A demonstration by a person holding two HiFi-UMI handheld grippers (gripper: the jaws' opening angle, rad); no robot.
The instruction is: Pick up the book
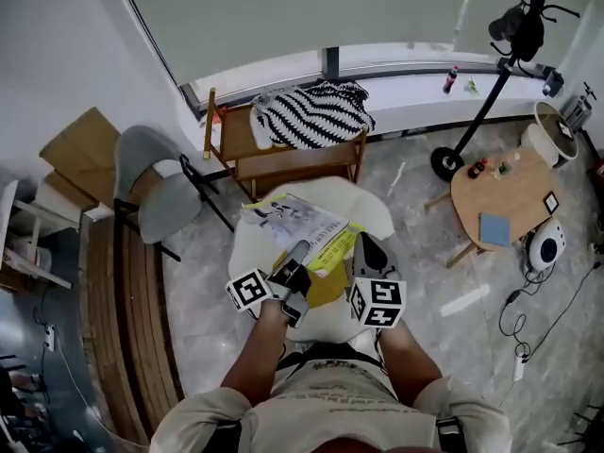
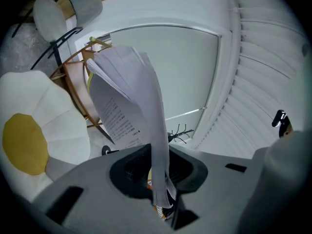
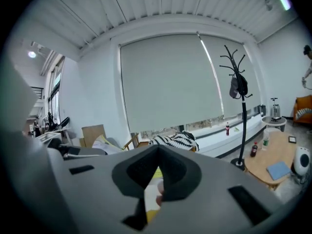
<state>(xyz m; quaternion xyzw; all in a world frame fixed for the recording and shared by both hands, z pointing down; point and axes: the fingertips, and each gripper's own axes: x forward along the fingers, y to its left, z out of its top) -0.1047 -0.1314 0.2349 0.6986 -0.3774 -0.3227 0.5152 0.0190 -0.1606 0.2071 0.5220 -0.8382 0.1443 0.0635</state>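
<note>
Clamping book [image 1: 297, 223]: left gripper [image 1: 298, 258], right gripper [image 1: 362, 253], pages fanned.

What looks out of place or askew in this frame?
The book is held above the egg-shaped cushion but hangs open. The left gripper pinches a sheaf of pages, which fan and bend above its jaws, while the right gripper clamps the yellow edge. Nothing looks spilled or damaged.

White egg-shaped seat [image 1: 375, 211] (yellow centre [image 2: 22, 145]); standing on pale marble floor [image 1: 415, 291]
</note>
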